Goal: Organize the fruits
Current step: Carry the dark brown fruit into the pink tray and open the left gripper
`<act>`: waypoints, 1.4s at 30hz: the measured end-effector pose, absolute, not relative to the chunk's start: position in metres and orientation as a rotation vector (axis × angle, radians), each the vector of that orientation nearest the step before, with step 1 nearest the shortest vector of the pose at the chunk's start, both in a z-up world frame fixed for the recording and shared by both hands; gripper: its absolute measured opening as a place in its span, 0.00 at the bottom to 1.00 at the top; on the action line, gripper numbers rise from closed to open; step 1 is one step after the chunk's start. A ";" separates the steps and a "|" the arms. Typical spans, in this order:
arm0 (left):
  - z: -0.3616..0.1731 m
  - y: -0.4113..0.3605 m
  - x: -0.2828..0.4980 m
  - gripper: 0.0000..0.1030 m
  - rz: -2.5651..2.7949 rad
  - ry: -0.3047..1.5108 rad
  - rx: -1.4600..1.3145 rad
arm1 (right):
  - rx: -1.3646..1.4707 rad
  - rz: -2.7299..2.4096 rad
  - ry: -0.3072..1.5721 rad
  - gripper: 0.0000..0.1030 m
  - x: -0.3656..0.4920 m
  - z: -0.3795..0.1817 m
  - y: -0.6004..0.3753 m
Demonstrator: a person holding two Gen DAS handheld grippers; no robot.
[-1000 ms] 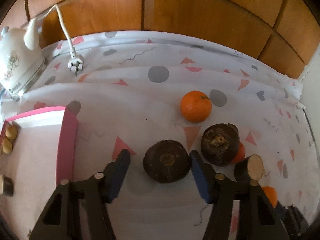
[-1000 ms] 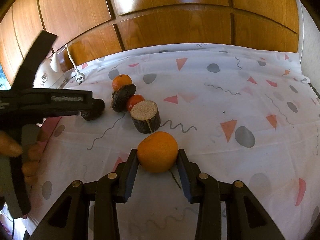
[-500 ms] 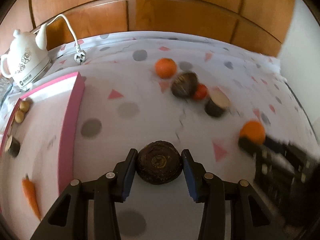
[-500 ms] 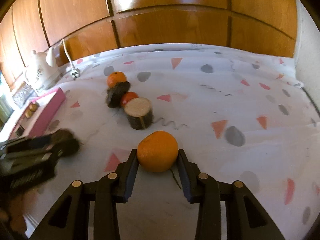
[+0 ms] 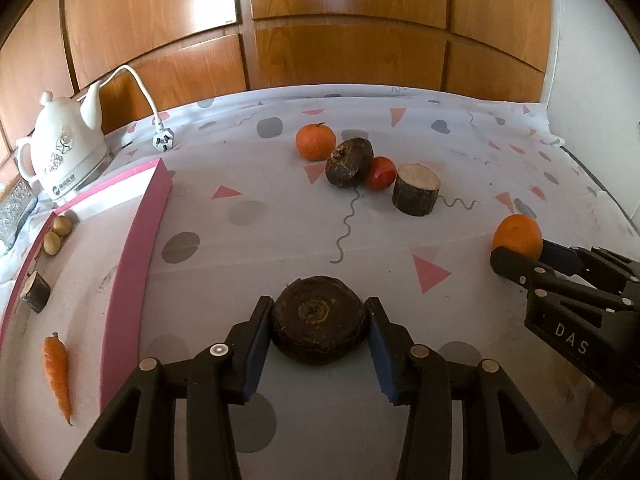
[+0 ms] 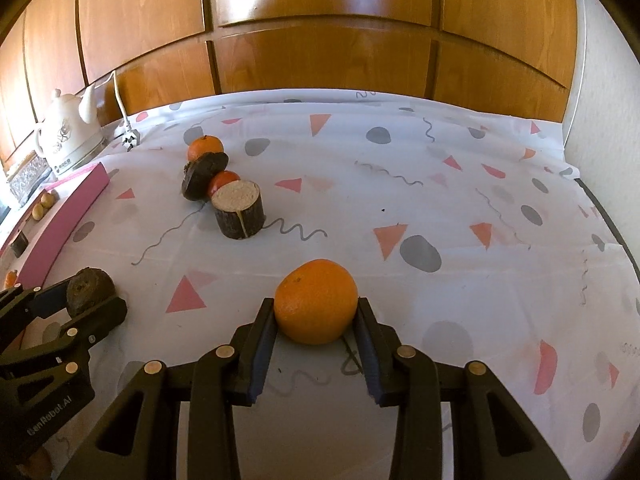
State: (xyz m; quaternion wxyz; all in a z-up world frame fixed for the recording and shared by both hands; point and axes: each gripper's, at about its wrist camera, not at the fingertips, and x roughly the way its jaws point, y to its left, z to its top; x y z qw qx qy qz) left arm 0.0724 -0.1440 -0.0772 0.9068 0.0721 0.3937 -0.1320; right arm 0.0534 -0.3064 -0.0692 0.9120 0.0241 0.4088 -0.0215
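Left to right across the patterned tablecloth, we list:

1. White kettle, spout up; small dark print on its base, too small for us to read. Its white plug lies beside it.
2. Pink-edged tray, holding two small pale round items, a short log piece and a carrot, whose long axis runs toward and away from us in the left wrist view, pointed tip nearest us.
3. Left gripper, clenched on a dark round fruit. The fruit sits flat just right of the tray wall, its scarred face turned up toward the camera. In the right wrist view this gripper's body carries partly cut-off lettering ending "Robot.AI".
4. Far cluster: a small orange, a second dark fruit tipped on edge against a red fruit, and a log stump standing upright, cut face up.
5. Right gripper, grasping a large orange near the table's front right; stem dimple faces up and left. We read "DAS" on this gripper's body.
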 end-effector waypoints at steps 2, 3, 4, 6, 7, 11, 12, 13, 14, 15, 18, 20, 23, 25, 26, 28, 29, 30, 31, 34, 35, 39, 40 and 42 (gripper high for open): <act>-0.077 -0.143 0.071 0.45 -0.276 0.809 0.145 | 0.050 -0.044 0.843 0.38 0.053 -0.069 -0.306; -0.077 -0.143 0.072 0.45 -0.276 0.808 0.147 | 0.050 -0.044 0.843 0.38 0.053 -0.069 -0.306; -0.077 -0.144 0.072 0.45 -0.277 0.809 0.147 | 0.049 -0.045 0.843 0.38 0.053 -0.070 -0.306; -0.077 -0.143 0.072 0.45 -0.280 0.813 0.144 | 0.050 -0.044 0.843 0.38 0.053 -0.070 -0.306; -0.076 -0.142 0.073 0.45 -0.283 0.815 0.141 | 0.050 -0.044 0.842 0.38 0.053 -0.070 -0.306; -0.073 -0.140 0.073 0.44 -0.288 0.835 0.132 | 0.050 -0.044 0.842 0.38 0.053 -0.070 -0.306; -0.072 -0.139 0.072 0.44 -0.287 0.842 0.133 | 0.050 -0.045 0.842 0.38 0.053 -0.070 -0.306; -0.070 -0.138 0.071 0.44 -0.288 0.851 0.128 | 0.048 -0.045 0.842 0.38 0.053 -0.070 -0.306; -0.069 -0.136 0.070 0.44 -0.288 0.862 0.121 | 0.048 -0.045 0.842 0.38 0.053 -0.071 -0.306; -0.067 -0.134 0.069 0.44 -0.288 0.873 0.111 | 0.049 -0.045 0.842 0.38 0.053 -0.070 -0.306; -0.053 -0.124 0.064 0.44 -0.303 0.880 0.062 | 0.045 -0.047 0.842 0.38 0.053 -0.071 -0.305; -0.041 -0.114 0.063 0.44 -0.309 0.867 0.028 | 0.045 -0.048 0.842 0.38 0.053 -0.071 -0.305; -0.020 -0.091 0.069 0.44 -0.283 0.853 -0.036 | 0.041 -0.049 0.842 0.38 0.053 -0.071 -0.305; -0.010 -0.070 0.078 0.44 -0.238 0.848 -0.090 | 0.037 -0.052 0.843 0.38 0.053 -0.071 -0.304; -0.005 -0.057 0.084 0.44 -0.200 0.839 -0.109 | 0.034 -0.054 0.843 0.38 0.053 -0.071 -0.304; -0.002 -0.037 0.096 0.44 -0.146 0.836 -0.112 | 0.033 -0.055 0.843 0.38 0.053 -0.071 -0.303; -0.004 -0.030 0.101 0.44 -0.118 0.841 -0.111 | 0.033 -0.056 0.843 0.38 0.053 -0.071 -0.303; -0.007 -0.020 0.109 0.44 -0.082 0.855 -0.105 | 0.033 -0.056 0.843 0.38 0.053 -0.071 -0.303; -0.011 -0.011 0.116 0.44 -0.052 0.871 -0.101 | 0.032 -0.056 0.843 0.38 0.053 -0.071 -0.303; -0.021 0.013 0.129 0.44 0.018 0.891 -0.099 | 0.031 -0.057 0.843 0.38 0.053 -0.071 -0.303; -0.022 0.017 0.131 0.45 0.034 0.891 -0.096 | 0.030 -0.058 0.843 0.38 0.052 -0.071 -0.303; -0.022 0.035 0.131 0.45 0.079 0.886 -0.110 | 0.027 -0.061 0.844 0.39 0.053 -0.071 -0.303; -0.020 0.037 0.128 0.47 0.082 0.874 -0.112 | 0.026 -0.061 0.844 0.39 0.053 -0.071 -0.303; -0.015 0.039 0.123 0.49 0.087 0.855 -0.115 | 0.023 -0.063 0.844 0.39 0.053 -0.071 -0.302</act>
